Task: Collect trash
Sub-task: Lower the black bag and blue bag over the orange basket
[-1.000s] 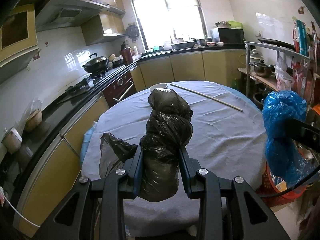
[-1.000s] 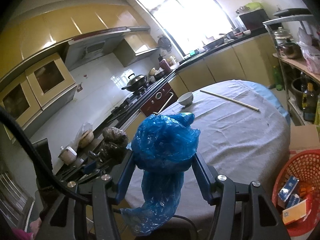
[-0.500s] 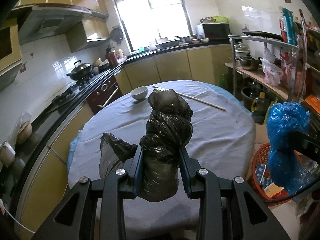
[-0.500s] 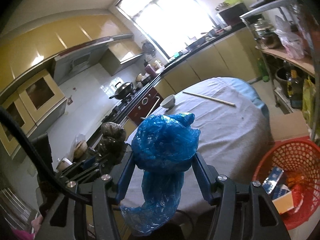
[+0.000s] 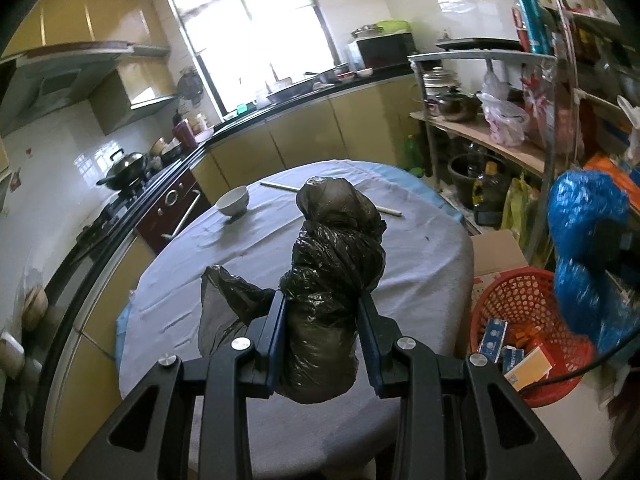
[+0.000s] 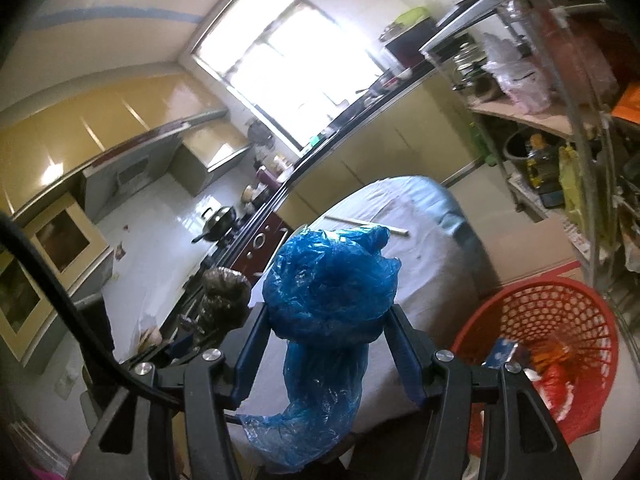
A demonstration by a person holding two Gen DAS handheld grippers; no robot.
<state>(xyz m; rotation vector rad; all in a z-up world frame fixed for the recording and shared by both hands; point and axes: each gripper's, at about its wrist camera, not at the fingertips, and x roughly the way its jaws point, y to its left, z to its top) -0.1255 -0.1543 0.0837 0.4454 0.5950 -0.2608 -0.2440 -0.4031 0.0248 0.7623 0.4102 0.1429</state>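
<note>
The left hand-held gripper (image 5: 322, 308) grasps a black bag (image 5: 332, 276), its blue pads pressing on both sides of the bundle. The bag is thin, crinkled plastic, twisted into an upright lump with a knot-like bulge at the top, and a loose flap hangs out to the left. It is held in the air above the round counter (image 5: 420, 248), which is covered with a grey, slightly wrinkled cloth.

The right hand-held gripper (image 6: 328, 320) grasps a blue bag (image 6: 330, 284) in the same way. This bag is shiny, crumpled film, round and puffy above the pads, with a long limp tail hanging below them. In the left view the blue bag (image 5: 584, 248) is at the right edge, above a red basket (image 5: 516, 300). The basket is plastic mesh with round holes, it stands on the floor just beside the counter and holds small boxes and packets.

On the far part of the counter there is a white bowl (image 5: 233, 200) and a thin pale stick (image 5: 390, 211), well apart from both bags
</note>
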